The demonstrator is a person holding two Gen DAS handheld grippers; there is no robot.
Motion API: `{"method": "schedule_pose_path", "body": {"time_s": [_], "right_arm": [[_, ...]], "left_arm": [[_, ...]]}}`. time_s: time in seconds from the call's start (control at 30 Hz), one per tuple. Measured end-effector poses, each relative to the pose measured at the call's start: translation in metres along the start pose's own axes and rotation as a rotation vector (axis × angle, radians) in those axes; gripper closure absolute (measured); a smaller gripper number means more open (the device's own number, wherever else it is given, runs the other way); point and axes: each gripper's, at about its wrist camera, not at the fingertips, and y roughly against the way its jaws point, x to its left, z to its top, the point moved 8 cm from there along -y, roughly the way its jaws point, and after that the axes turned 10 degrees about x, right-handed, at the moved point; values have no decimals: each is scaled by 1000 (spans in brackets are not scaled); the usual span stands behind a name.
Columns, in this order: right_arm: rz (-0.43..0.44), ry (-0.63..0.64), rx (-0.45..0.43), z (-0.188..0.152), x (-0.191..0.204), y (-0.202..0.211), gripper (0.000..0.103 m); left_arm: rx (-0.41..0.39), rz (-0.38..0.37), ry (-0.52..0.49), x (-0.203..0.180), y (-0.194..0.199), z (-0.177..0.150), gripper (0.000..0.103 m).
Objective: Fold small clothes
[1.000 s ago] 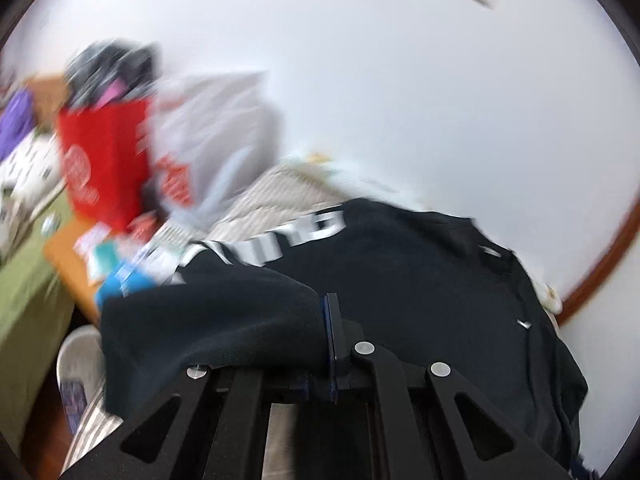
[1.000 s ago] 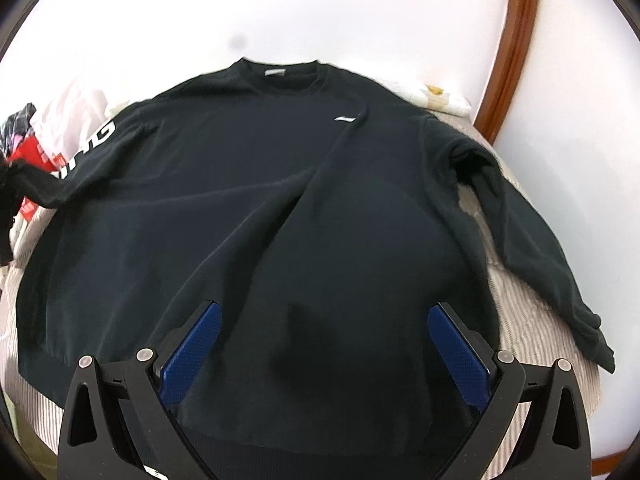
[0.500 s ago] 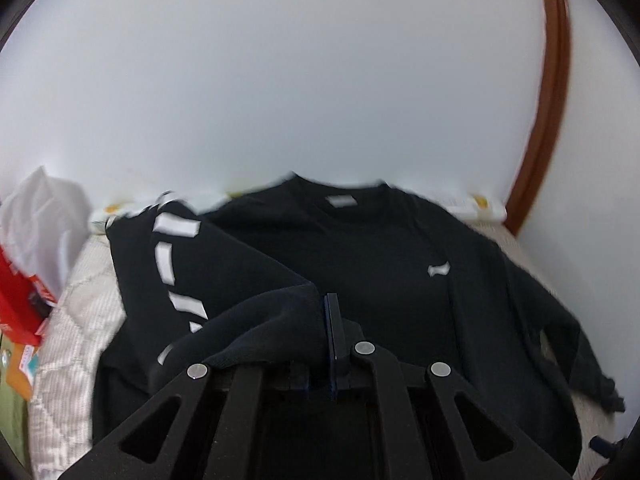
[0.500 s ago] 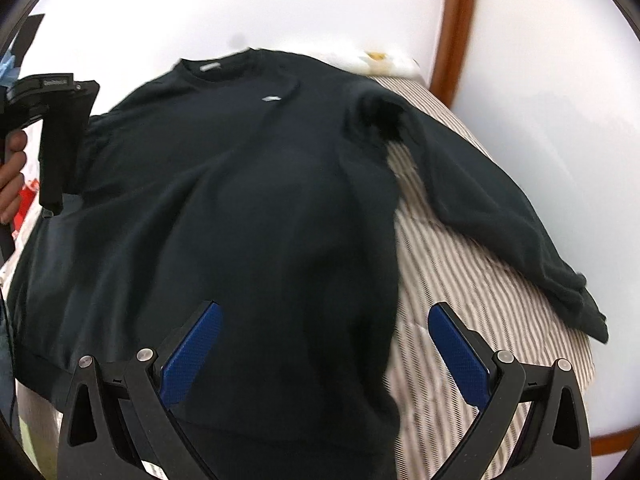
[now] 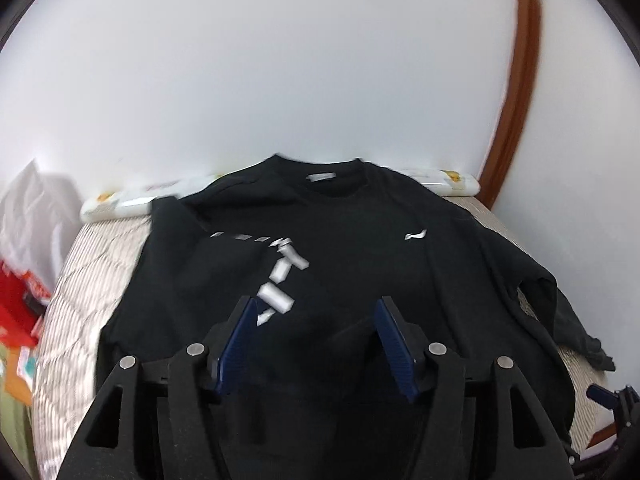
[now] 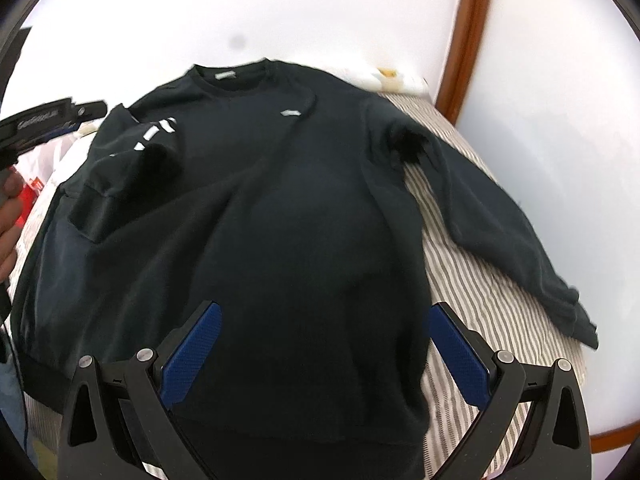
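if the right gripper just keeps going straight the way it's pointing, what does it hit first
Most likely the black sweatshirt on the striped bedcover: the right gripper, jaws open, aims down at its lower body. Depth is unclear.

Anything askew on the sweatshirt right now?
Yes, it's lopsided. The lettered sleeve is folded in across the chest of the black sweatshirt, while the other sleeve lies stretched out over the striped bedding toward the edge. A diagonal crease also runs down from near the chest logo.
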Motion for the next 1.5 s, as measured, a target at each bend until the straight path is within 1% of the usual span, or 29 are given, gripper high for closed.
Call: {"method": "schedule_pose_path", "body": {"time_s": [0.03,0.1,0.2,0.27,0.37,0.4,0.5,0.63,0.8,0.87,0.97,1.03,1.17,1.27,1.33,1.5], "right_arm": [[-5,10,-10,3,6,3,1],[-23,32,-29,10,19,7,1],[-39,57,-58,20,35,11,2],[-41,76,-80,28,49,13,5],[-47,103,-89,35,68,14,18],[-43,116,-95,38,76,15,24],[-39,134,-89,44,89,12,25],[-32,158,-95,46,107,12,25],[-49,198,-120,55,121,13,25],[-51,206,-129,60,126,14,25],[-46,211,-132,66,134,12,25],[-41,217,-129,67,139,9,25],[-38,243,-123,64,149,4,25],[-44,257,-122,62,154,2,25],[-39,260,-125,60,155,3,25],[-30,264,-121,57,156,2,25]], "left_arm": [[4,15,12,11,3,-2,44],[18,69,47,39,10,-9,41],[65,125,93,74,14,-28,41],[99,144,118,97,15,-47,41],[148,179,156,125,12,-77,41],[161,185,166,132,12,-84,41],[209,204,195,153,9,-115,41],[228,237,186,165,8,-141,40],[227,229,160,164,11,-158,38],[220,225,163,167,13,-161,37],[210,186,182,168,19,-164,37],[191,160,184,166,24,-163,36],[152,132,183,166,37,-159,32],[127,125,188,170,43,-156,30],[115,137,198,176,46,-155,29],[119,141,234,187,49,-161,28]]}}
